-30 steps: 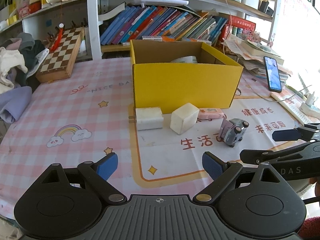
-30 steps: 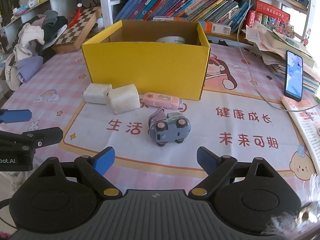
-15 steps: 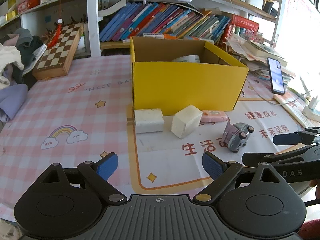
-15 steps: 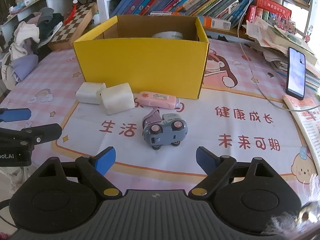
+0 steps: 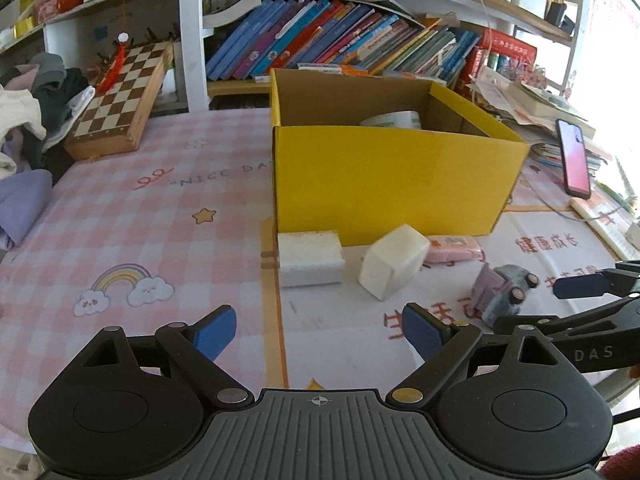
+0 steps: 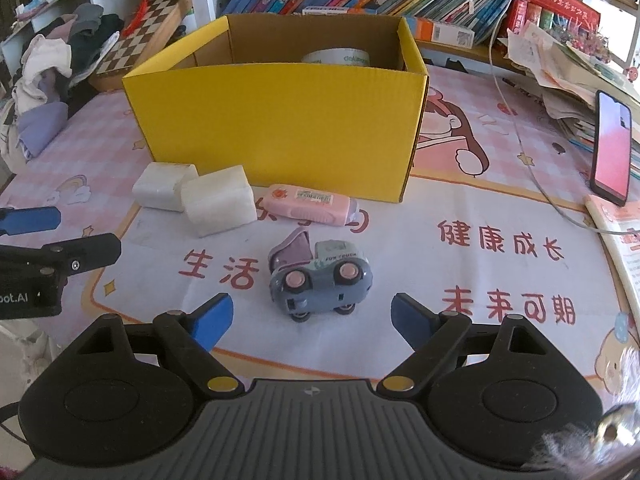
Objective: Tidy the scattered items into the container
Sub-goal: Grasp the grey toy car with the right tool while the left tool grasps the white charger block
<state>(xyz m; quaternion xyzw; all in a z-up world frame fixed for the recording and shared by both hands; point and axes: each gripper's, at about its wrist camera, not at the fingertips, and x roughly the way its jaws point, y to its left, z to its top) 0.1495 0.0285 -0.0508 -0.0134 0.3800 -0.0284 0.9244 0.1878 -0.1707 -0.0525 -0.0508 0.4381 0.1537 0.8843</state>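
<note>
An open yellow cardboard box (image 5: 384, 184) (image 6: 280, 120) stands on the table with a roll of tape (image 6: 336, 58) inside. In front of it lie two white blocks (image 5: 310, 258) (image 5: 394, 266), a pink eraser-like case (image 6: 310, 204) and a grey toy truck (image 6: 320, 278) (image 5: 500, 292). My left gripper (image 5: 318, 334) is open and empty, a short way before the white blocks. My right gripper (image 6: 310, 320) is open and empty, with the toy truck just ahead between its fingers.
A chessboard (image 5: 120, 100) and a pile of clothes (image 5: 24, 128) lie at the far left. A phone (image 6: 610, 148) and stacked papers (image 6: 560, 60) lie at the right, with a cable (image 6: 532, 168). Bookshelves (image 5: 340, 40) stand behind the box.
Both grippers have moved forward toward the items; the white blocks and the toy truck appear closer. Both stay open.
</note>
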